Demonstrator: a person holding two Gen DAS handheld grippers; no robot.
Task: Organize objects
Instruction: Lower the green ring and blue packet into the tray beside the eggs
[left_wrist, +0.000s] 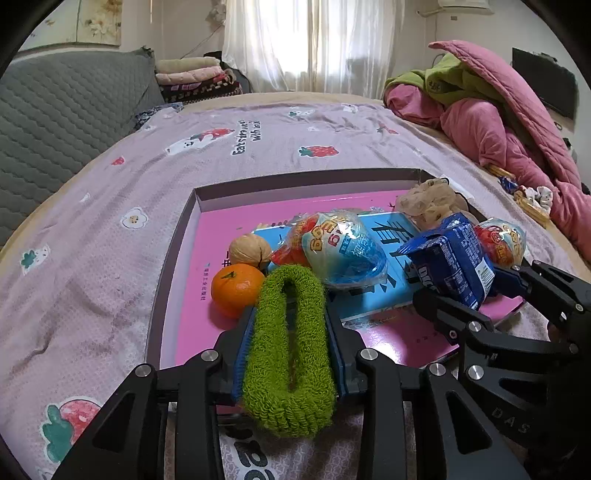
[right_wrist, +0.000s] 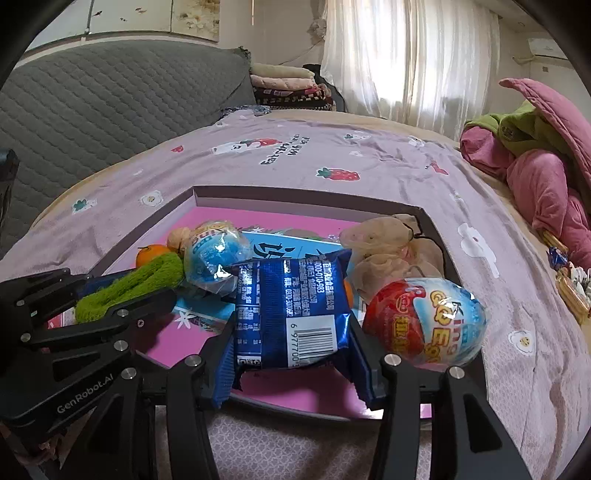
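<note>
Left wrist view. The left gripper (left_wrist: 288, 332) has the green terry scrunchie (left_wrist: 290, 354) between its blue pads over the near edge of the shallow box (left_wrist: 306, 175). The loop still fills the gap and both pads touch it, so the hold reads as light, not firm. Just beside its far end lie the orange mandarin (left_wrist: 236, 290), the walnut (left_wrist: 250, 251) and a wrapped toy egg (left_wrist: 341, 251) on the blue book (left_wrist: 388, 266). Risk: a soft loop under light pressure may sag or slip out sideways, landing on the bedsheet (left_wrist: 110, 240) and not inside the box. Lowering it further could nudge the mandarin, which is round and likely to roll.

Right wrist view. The right gripper (right_wrist: 291, 332) stands partly closed on the blue biscuit packet (right_wrist: 290, 314), pads pressed against both its sides, the packet lifted above the pink box floor. A second toy egg (right_wrist: 424, 325) sits just beside the right finger (possibly touching it; contact cannot be confirmed). The beige scrunchie (right_wrist: 384, 251) lies behind. Risk: the glossy film may slide in the pads, and any sideways motion could knock the egg over the low rim. The two grippers are near each other and could collide.
</note>
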